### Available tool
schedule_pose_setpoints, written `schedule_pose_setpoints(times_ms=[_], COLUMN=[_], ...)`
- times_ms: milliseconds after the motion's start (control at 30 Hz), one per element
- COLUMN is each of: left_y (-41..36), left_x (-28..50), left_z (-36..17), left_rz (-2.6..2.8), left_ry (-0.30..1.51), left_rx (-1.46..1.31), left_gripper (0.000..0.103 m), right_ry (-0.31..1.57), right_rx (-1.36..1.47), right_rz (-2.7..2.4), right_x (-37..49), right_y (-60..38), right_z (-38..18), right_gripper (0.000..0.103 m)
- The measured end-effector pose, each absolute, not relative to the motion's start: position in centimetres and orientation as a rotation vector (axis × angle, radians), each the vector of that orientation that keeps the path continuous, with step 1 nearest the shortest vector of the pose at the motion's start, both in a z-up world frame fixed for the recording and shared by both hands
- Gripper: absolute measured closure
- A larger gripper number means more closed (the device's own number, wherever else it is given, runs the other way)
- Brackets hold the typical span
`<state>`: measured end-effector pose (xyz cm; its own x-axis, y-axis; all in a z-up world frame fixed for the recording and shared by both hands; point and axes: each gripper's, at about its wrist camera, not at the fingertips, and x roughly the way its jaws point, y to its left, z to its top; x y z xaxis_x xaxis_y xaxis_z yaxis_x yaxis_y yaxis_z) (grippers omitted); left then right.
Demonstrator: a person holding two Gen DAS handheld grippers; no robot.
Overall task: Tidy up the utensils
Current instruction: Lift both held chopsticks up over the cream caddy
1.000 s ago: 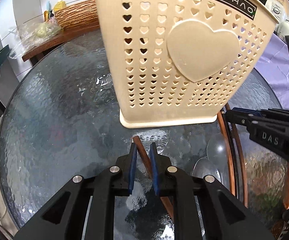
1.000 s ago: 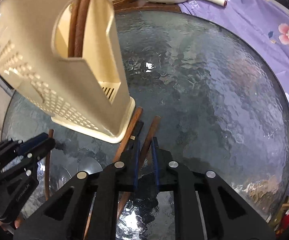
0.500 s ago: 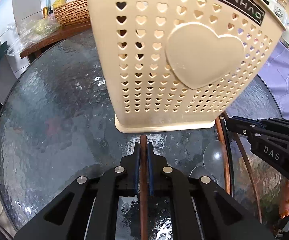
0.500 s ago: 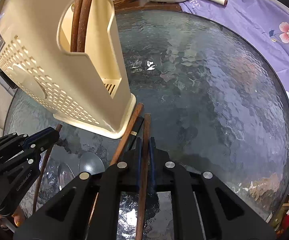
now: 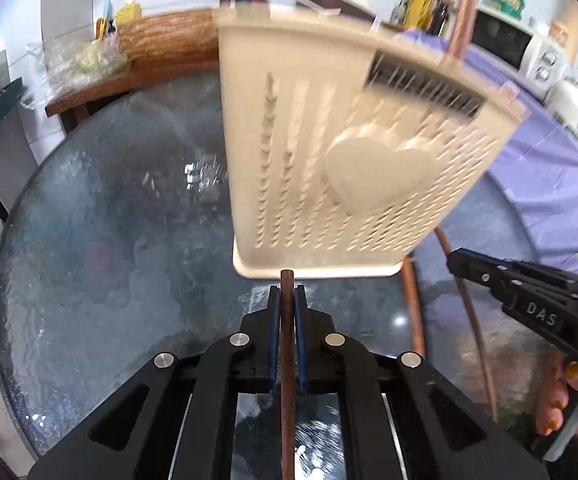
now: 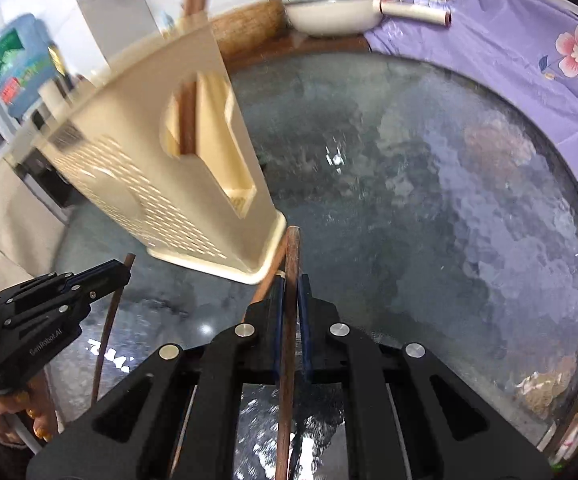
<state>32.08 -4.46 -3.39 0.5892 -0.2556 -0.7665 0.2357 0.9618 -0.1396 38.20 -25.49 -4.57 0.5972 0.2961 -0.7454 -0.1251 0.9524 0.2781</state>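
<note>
A cream utensil holder point(image 5: 353, 168) with heart-shaped holes stands on the round glass table point(image 5: 101, 248); it also shows in the right wrist view point(image 6: 177, 184), with brown sticks inside. My left gripper point(image 5: 288, 300) is shut on a brown wooden utensil handle point(image 5: 288, 344) just in front of the holder's base. My right gripper point(image 6: 291, 292) is shut on another brown wooden handle point(image 6: 289, 340) beside the holder's corner. More brown handles point(image 5: 413, 312) lie on the glass between the grippers. Each gripper shows in the other's view, right point(image 5: 501, 280) and left point(image 6: 89, 284).
A wicker basket point(image 5: 165, 36) and bags sit on a wooden side table behind. A purple flowered cloth point(image 6: 529, 64) borders the glass table at the right, with a white pan point(image 6: 329, 16) at the back. A microwave point(image 5: 521, 44) stands far right.
Both grippers have closed on a wooden handle and pulled up and back; the holder now looks smaller and farther, and the spoons on the glass have dropped out of sight.
</note>
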Motion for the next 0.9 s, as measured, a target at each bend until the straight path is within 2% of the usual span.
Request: schedule_pose_setpoints(times_ms=[367,900], left_y=[-3.3,-2.6], left_x=[26.7,22.4], left_z=[4.2,8.7], left_rz=[-0.340,-0.396], left_ry=[0.685,0.555], left_rx=[-0.064,-0.060], left_gripper=[0.096,0.096], right_ry=[0.661,0.497], right_rx=[0.241,0.163], right_rz=[0.390,0.451], right_x=[32.5,26.7], right_y=[-26.5,-26.7], right_z=[3.2,9.1], right_gripper=[0.095,0.095])
